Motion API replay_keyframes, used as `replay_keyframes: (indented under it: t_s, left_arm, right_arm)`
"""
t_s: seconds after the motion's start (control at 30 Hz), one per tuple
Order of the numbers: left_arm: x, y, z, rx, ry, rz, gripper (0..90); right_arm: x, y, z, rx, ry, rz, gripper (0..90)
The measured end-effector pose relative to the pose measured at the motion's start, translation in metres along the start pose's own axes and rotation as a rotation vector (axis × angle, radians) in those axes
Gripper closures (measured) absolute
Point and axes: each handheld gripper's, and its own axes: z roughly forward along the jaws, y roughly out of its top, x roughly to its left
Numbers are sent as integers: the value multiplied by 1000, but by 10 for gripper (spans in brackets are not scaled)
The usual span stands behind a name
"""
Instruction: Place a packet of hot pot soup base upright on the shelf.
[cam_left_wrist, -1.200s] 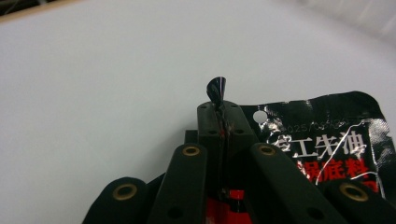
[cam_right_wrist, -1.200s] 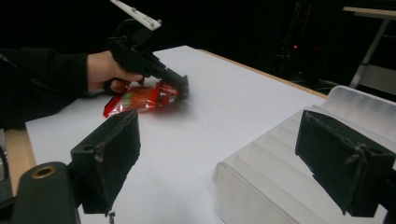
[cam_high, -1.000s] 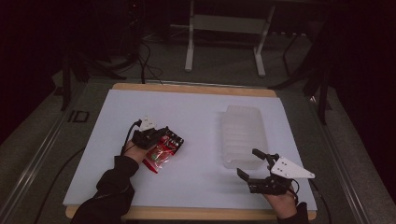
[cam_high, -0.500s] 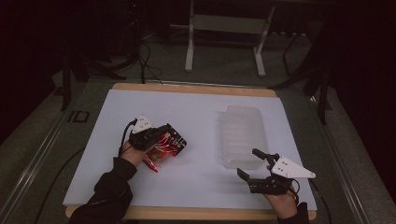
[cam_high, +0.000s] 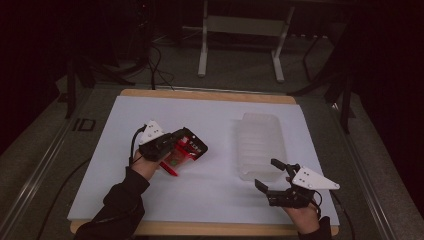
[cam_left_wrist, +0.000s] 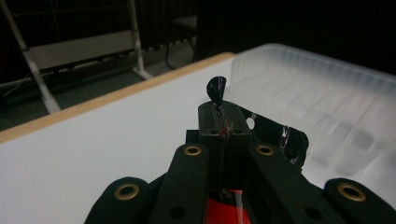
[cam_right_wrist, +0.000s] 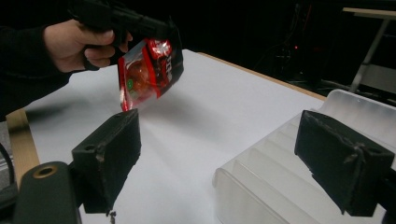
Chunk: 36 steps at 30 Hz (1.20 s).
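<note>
Left gripper (cam_high: 176, 145) clamped red packet (cam_high: 186, 151) by top edge, left of centre frame, so packet hung clear above desk (cam_high: 220, 120). Right gripper (cam_high: 275, 176) gaped wide, empty, lower right, beside ribbed tray (cam_high: 260, 142), likely ready to steady it.

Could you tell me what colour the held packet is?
The packet is red and black; right gripper view.

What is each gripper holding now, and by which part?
The left gripper pinches the red snack packet by its top edge, clear of the table. The right gripper stands open, holding nothing.
</note>
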Motion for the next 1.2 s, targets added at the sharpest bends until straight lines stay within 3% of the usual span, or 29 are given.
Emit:
replay_keyframes:
  t_s: [0.27, 0.37, 0.63, 0.83, 1.03, 1.2]
  left_arm:
    - [-11, 18, -7, -129, -8, -75, 898]
    - [-17, 22, -8, -163, -5, -81, 897]
    - [-31, 25, -7, -174, -17, -47, 897]
    - [-44, 25, -7, -188, -27, -34, 897]
    - [-51, 27, -9, -208, -36, -53, 897]
    - [-54, 28, -11, -217, -40, -61, 896]
  right_arm:
    - [-3, 11, -3, -10, 4, -4, 154]
    - [-4, 16, -3, -6, 3, -15, 154]
    - [-13, 48, -2, -8, 12, -48, 154]
    - [-22, 76, 5, 28, 53, -35, 167]
    - [-29, 96, 21, 88, 112, -36, 173]
    - [-31, 104, 31, 116, 128, -46, 173]
